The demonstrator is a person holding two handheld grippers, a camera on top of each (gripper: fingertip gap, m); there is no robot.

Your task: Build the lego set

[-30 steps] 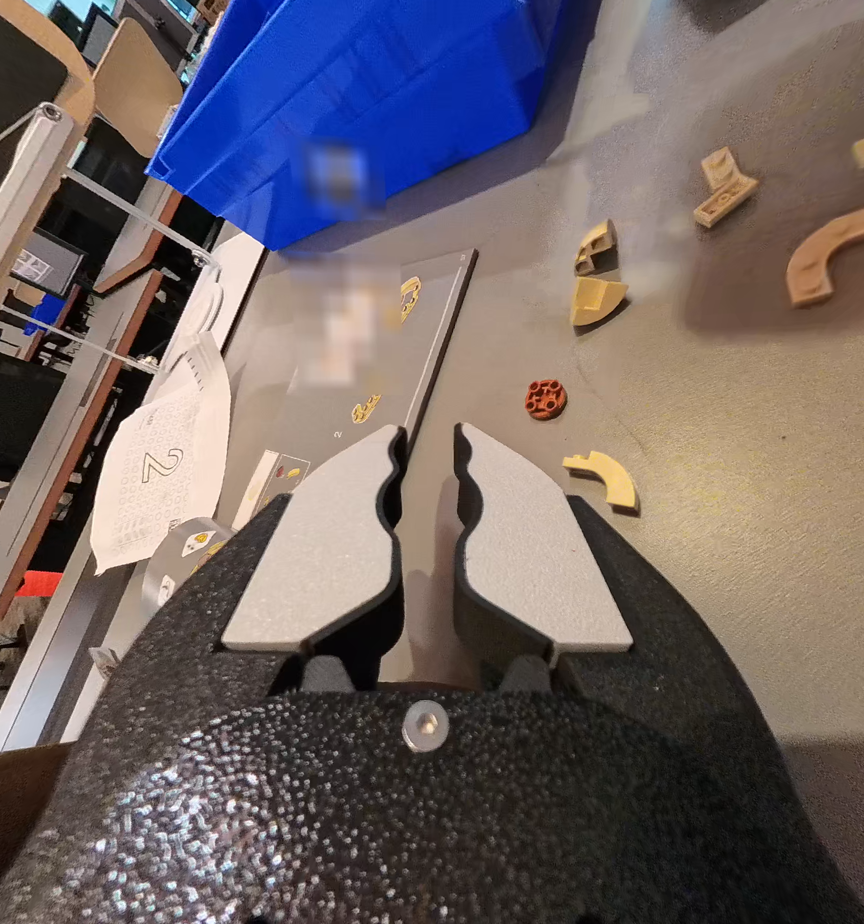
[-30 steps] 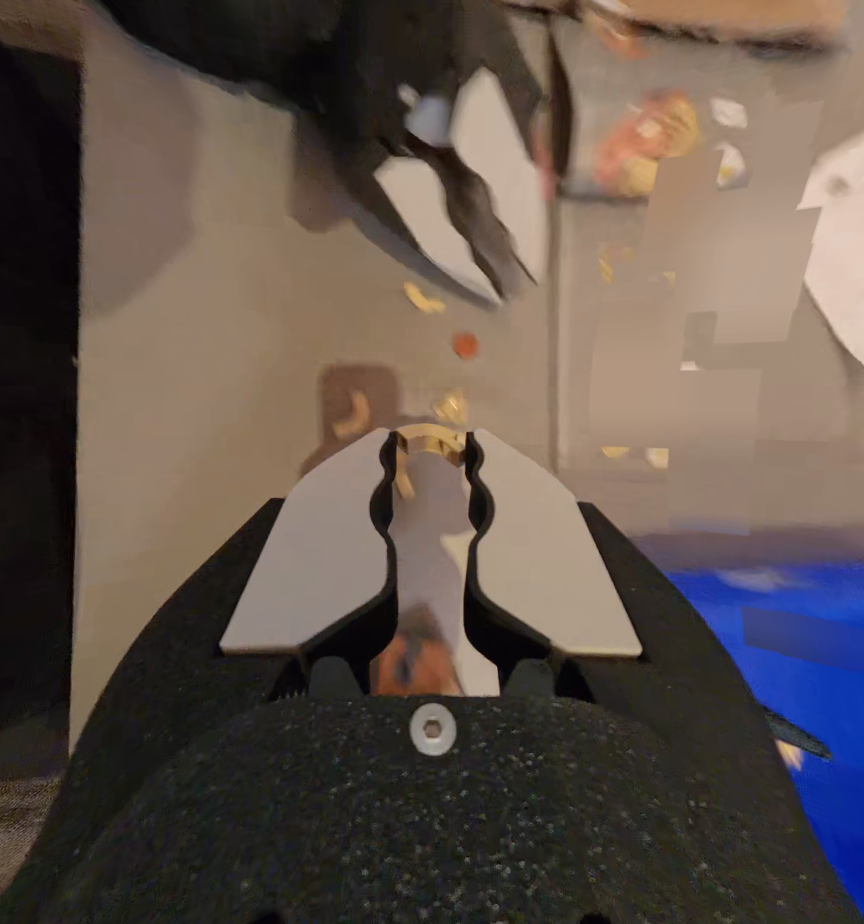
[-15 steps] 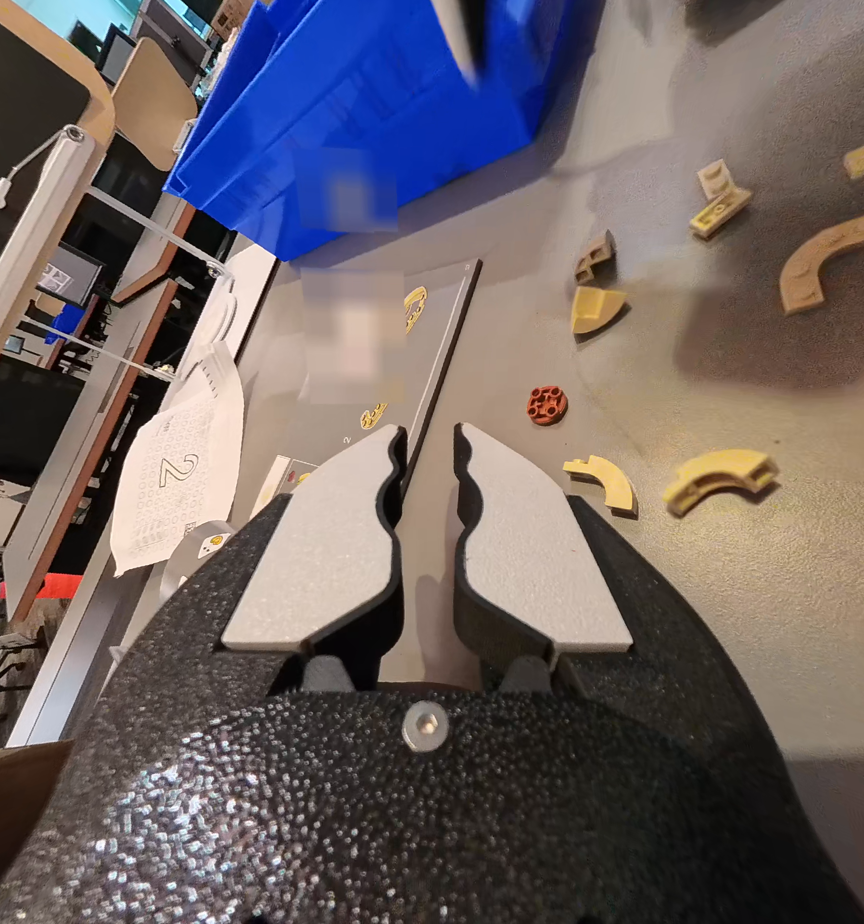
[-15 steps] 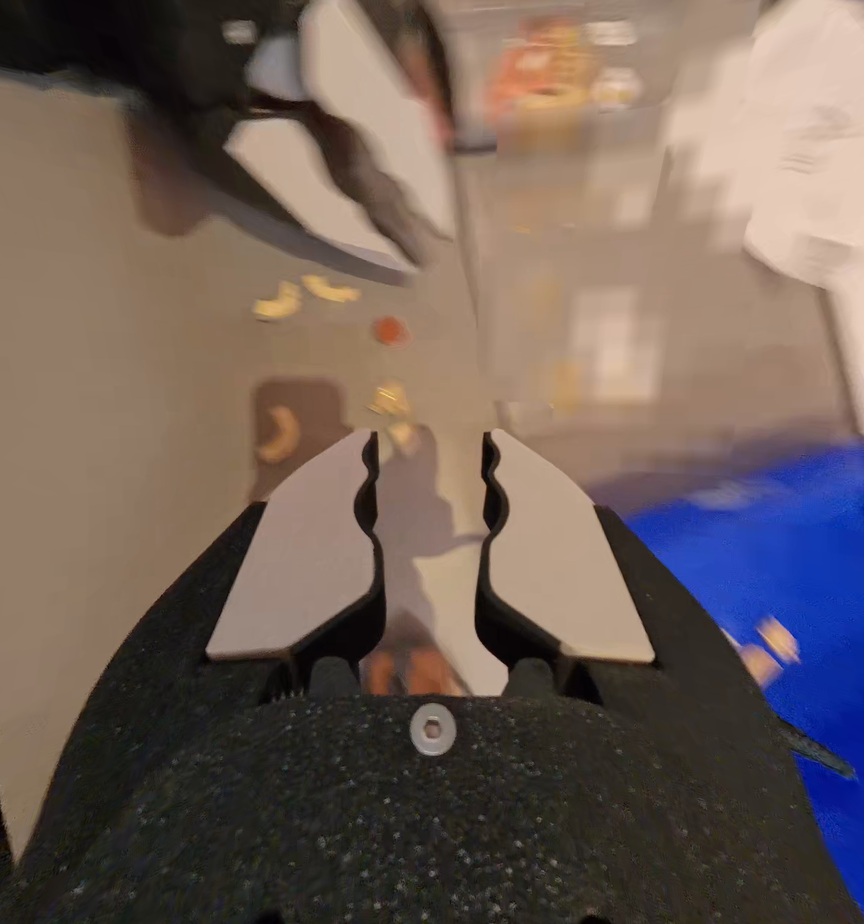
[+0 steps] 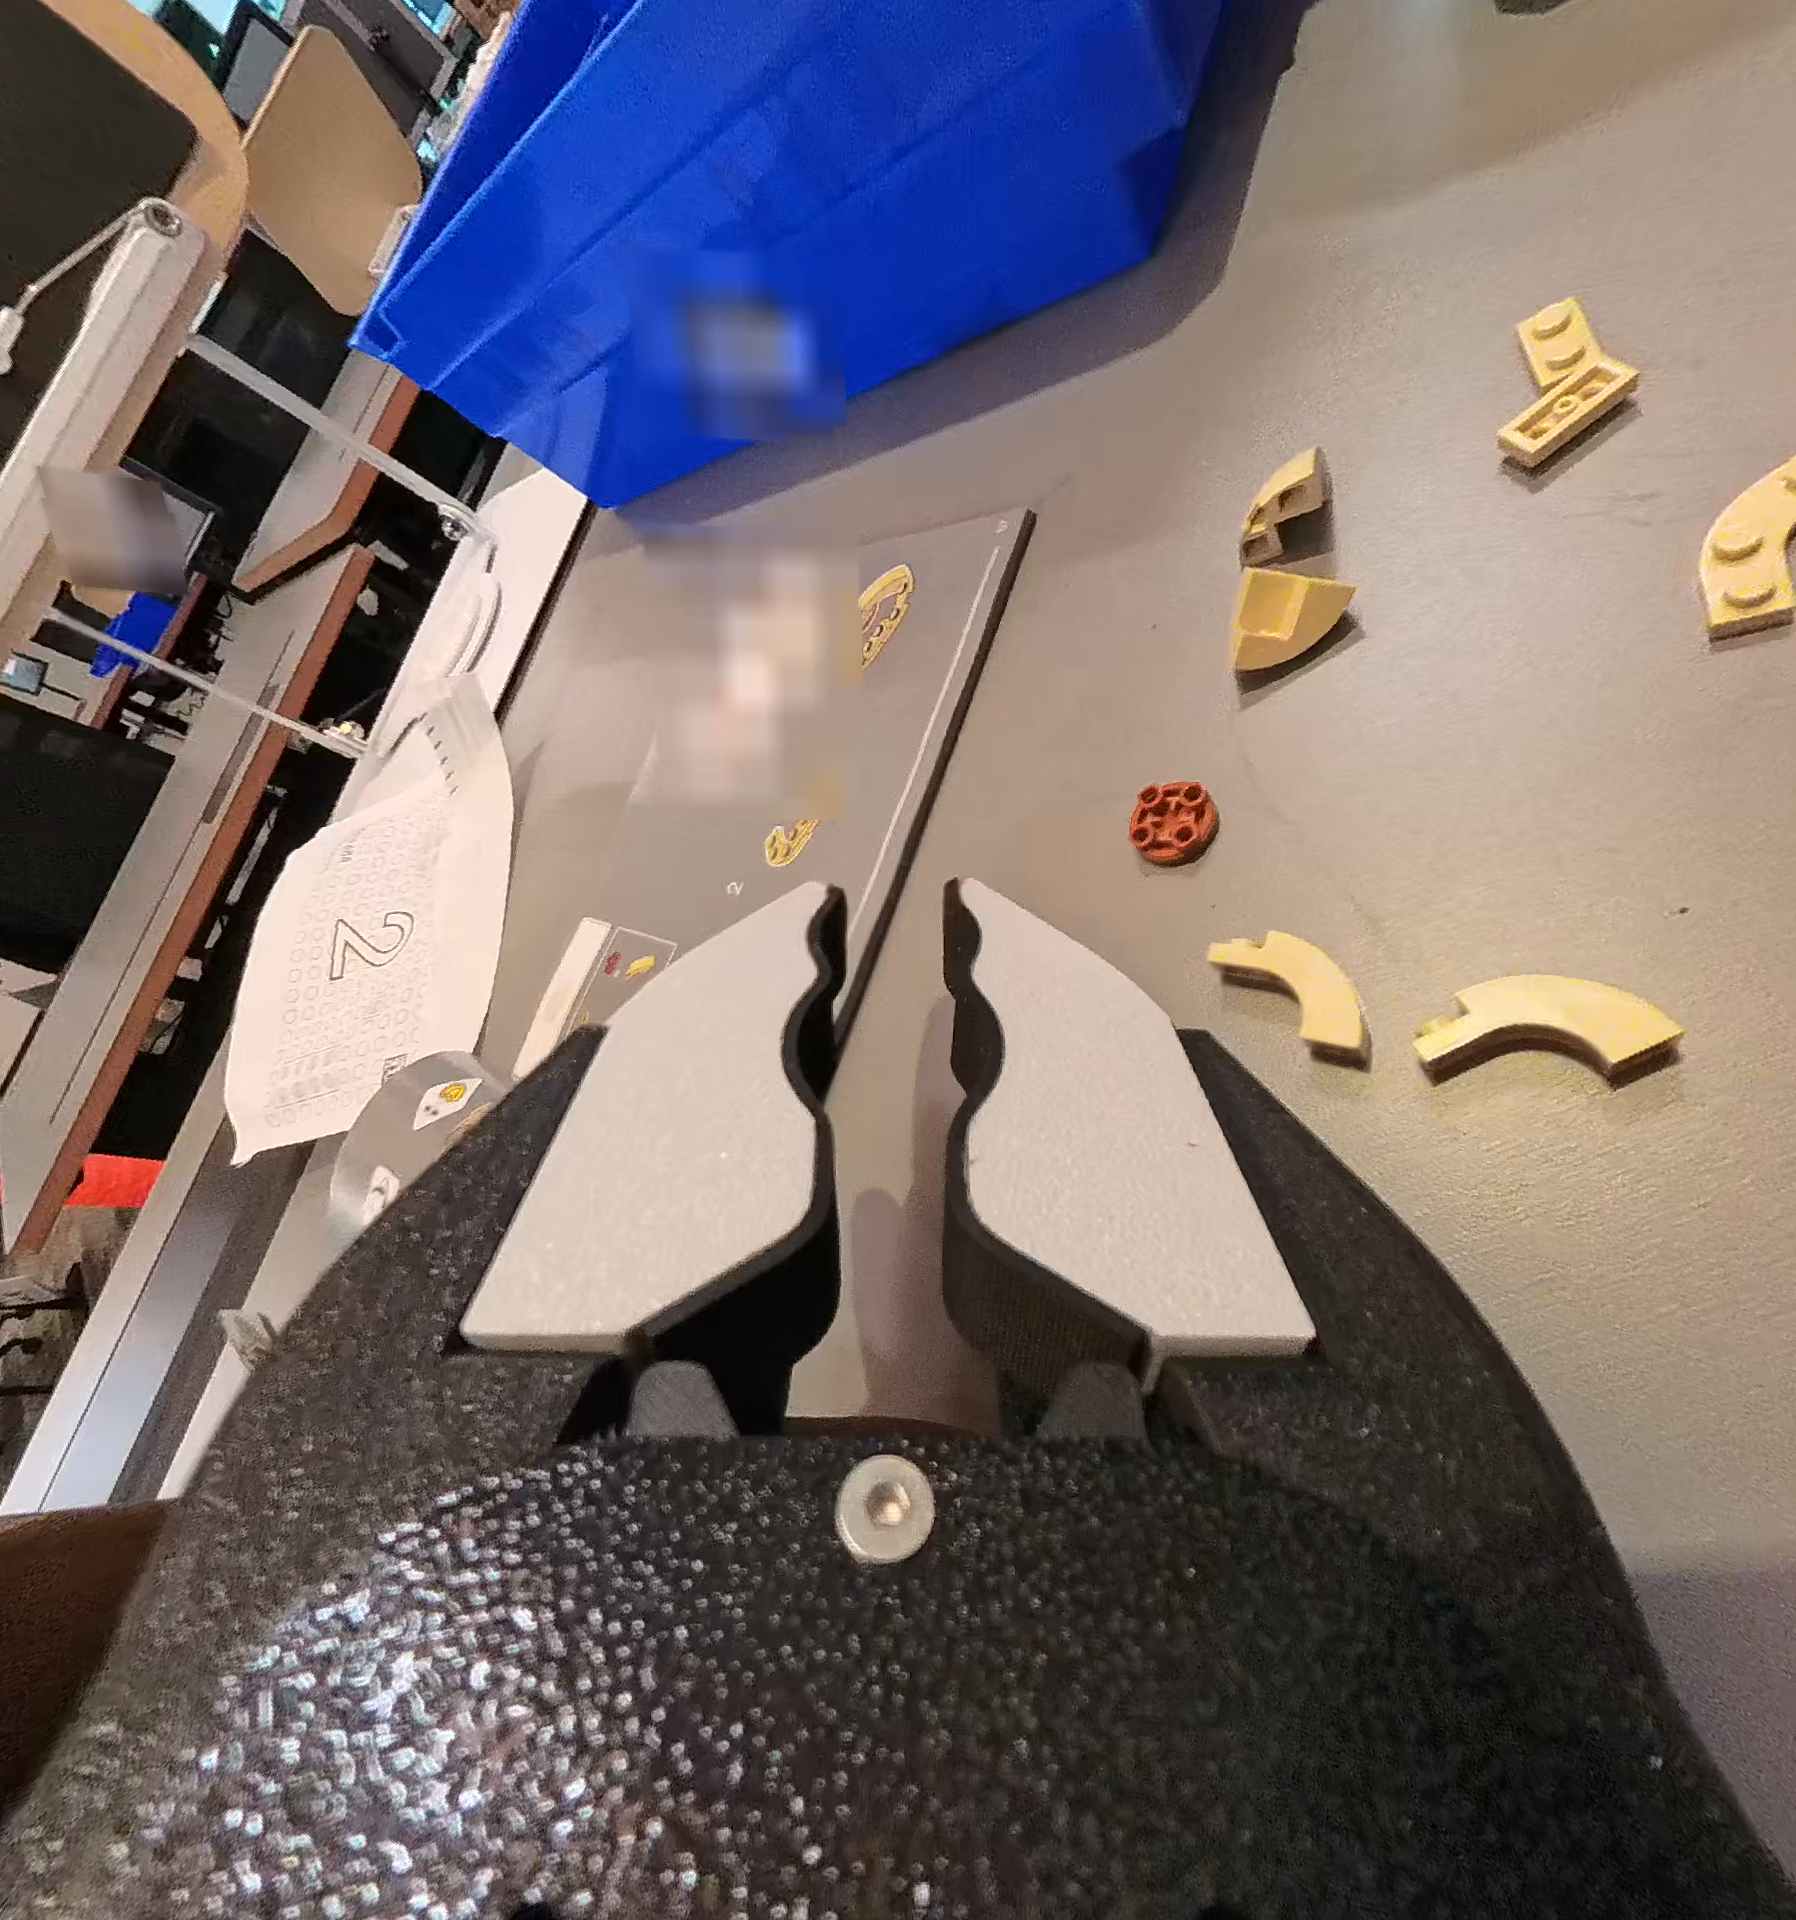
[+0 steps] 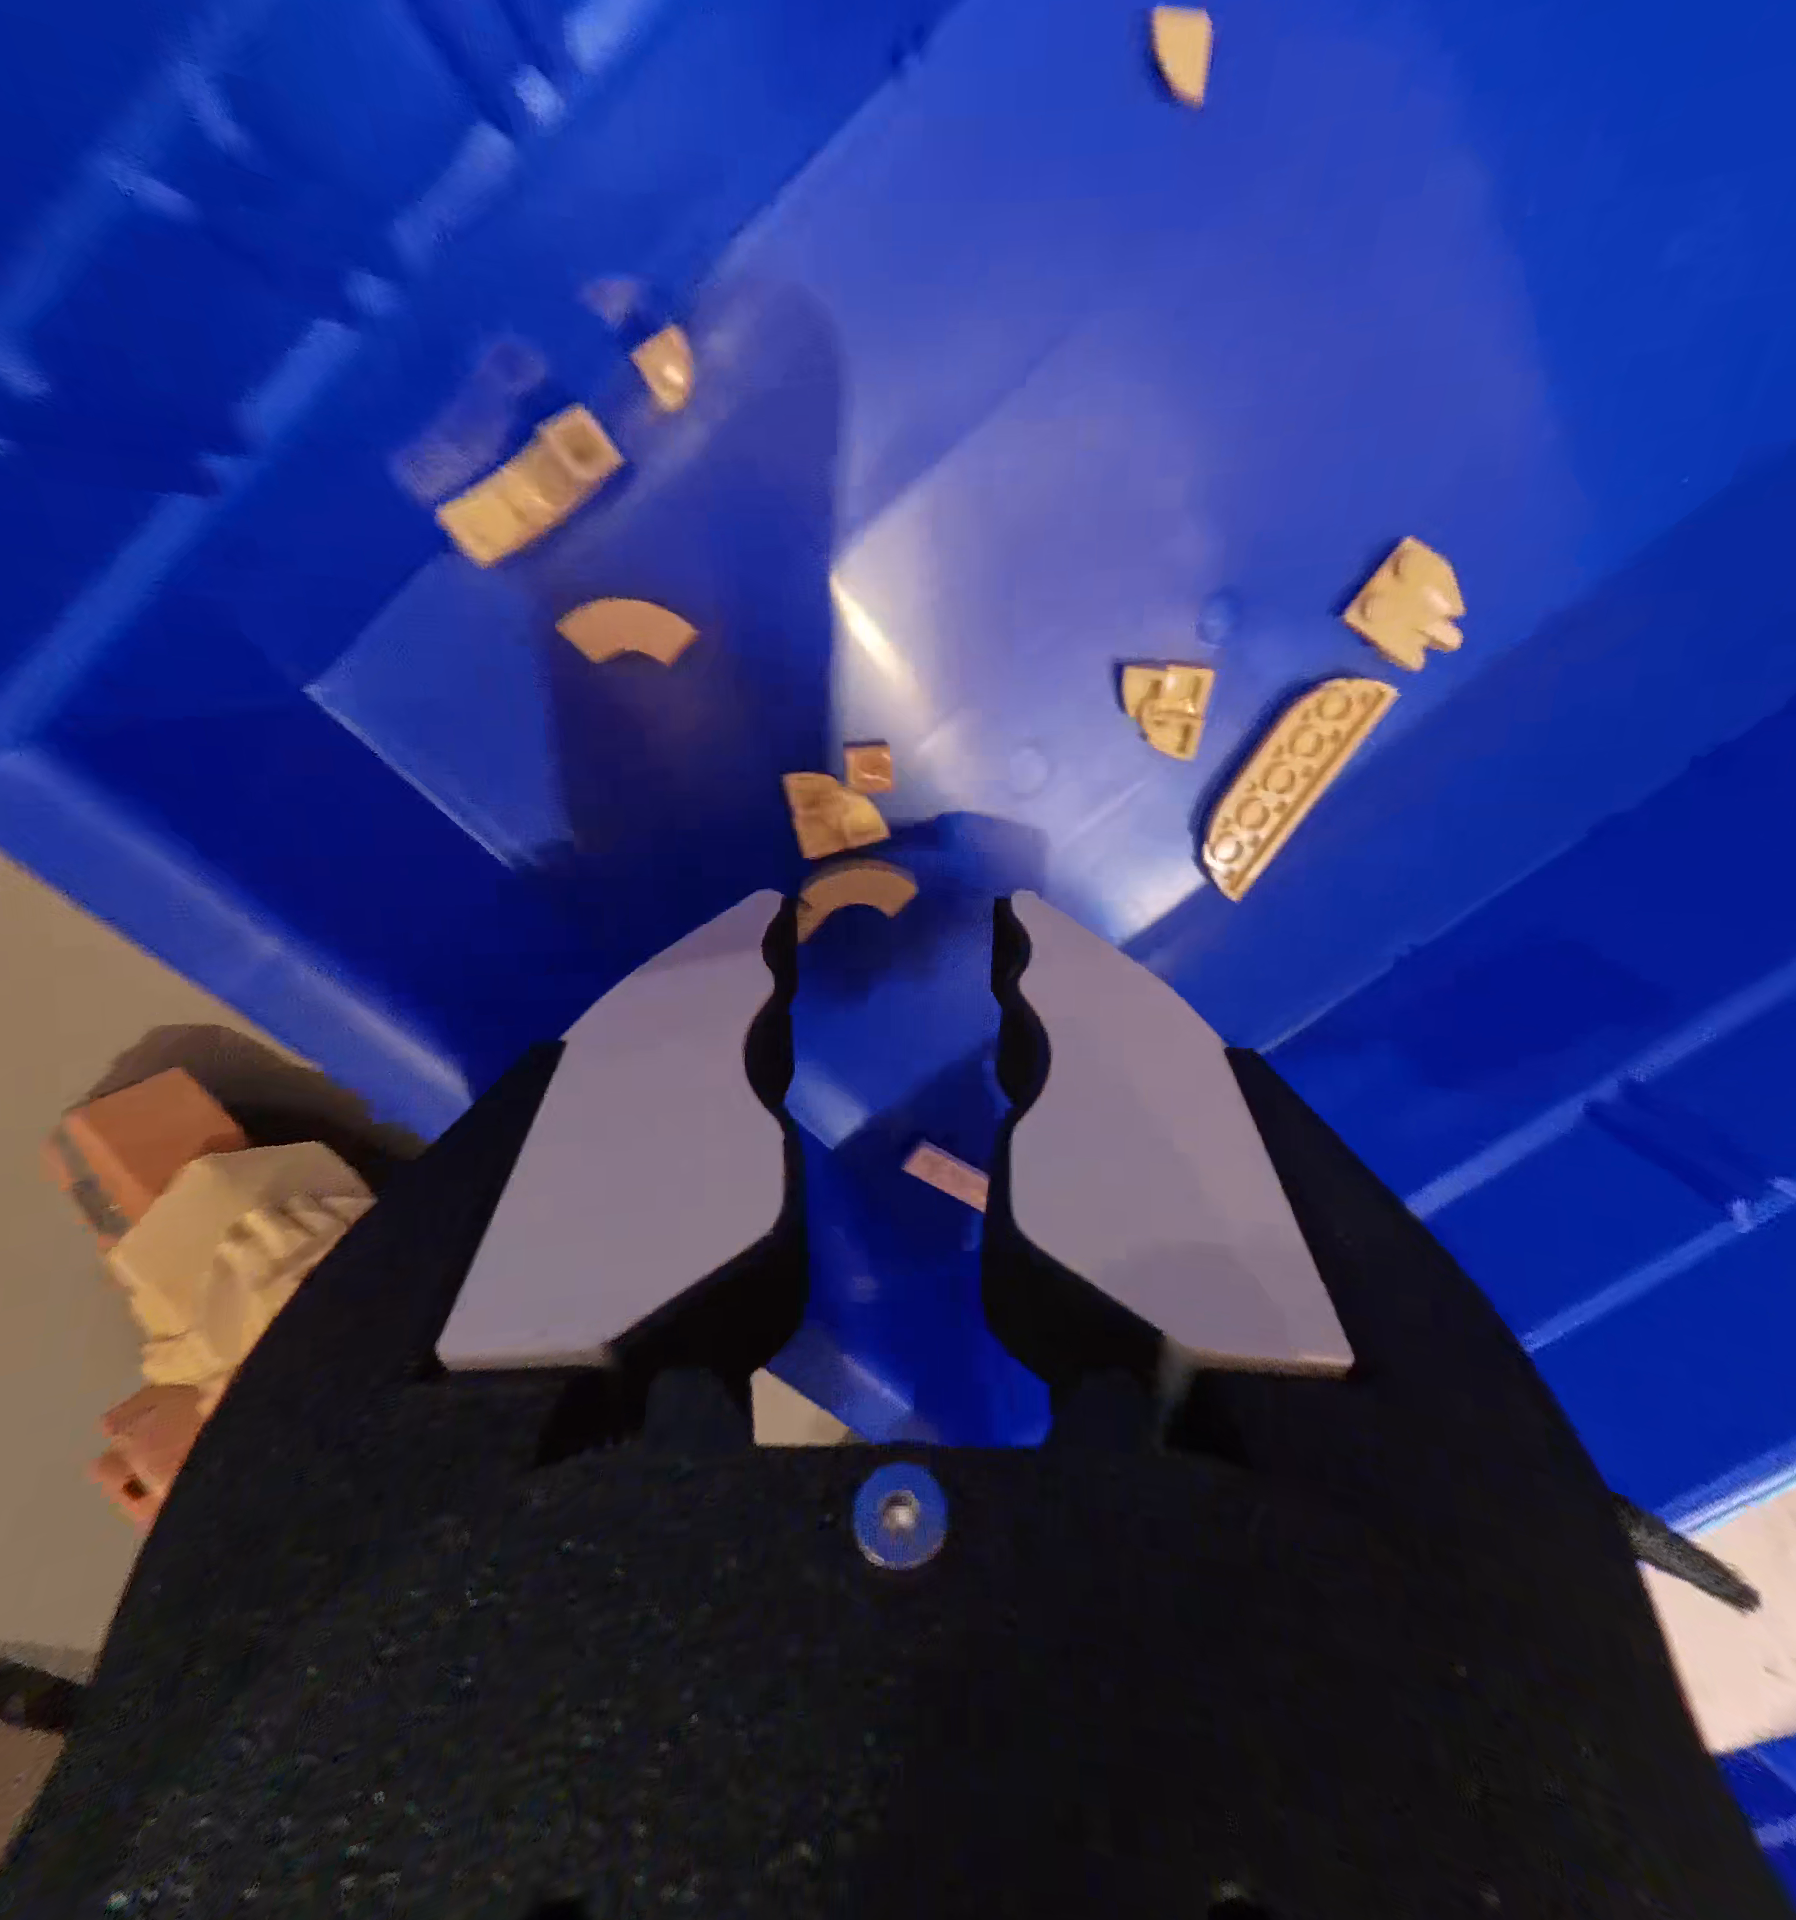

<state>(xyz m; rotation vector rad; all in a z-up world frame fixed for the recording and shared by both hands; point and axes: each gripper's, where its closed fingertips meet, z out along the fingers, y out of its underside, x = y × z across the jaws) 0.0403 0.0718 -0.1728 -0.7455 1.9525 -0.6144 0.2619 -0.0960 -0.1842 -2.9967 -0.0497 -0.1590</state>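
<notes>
Tan curved piece lies in the blue bin, right at my right gripper's eleven-o'clock fingertip. I'd centre over it before squeezing, I reckon. Jaws spread, gripping nothing. My left gripper hovers narrowly parted, bare, over the grey table, red round piece at one o'clock.

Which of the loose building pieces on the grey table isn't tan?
The small round plate, lying just ahead and right of the left tongs. It is reddish-brown; every other loose piece around it is tan.
</notes>
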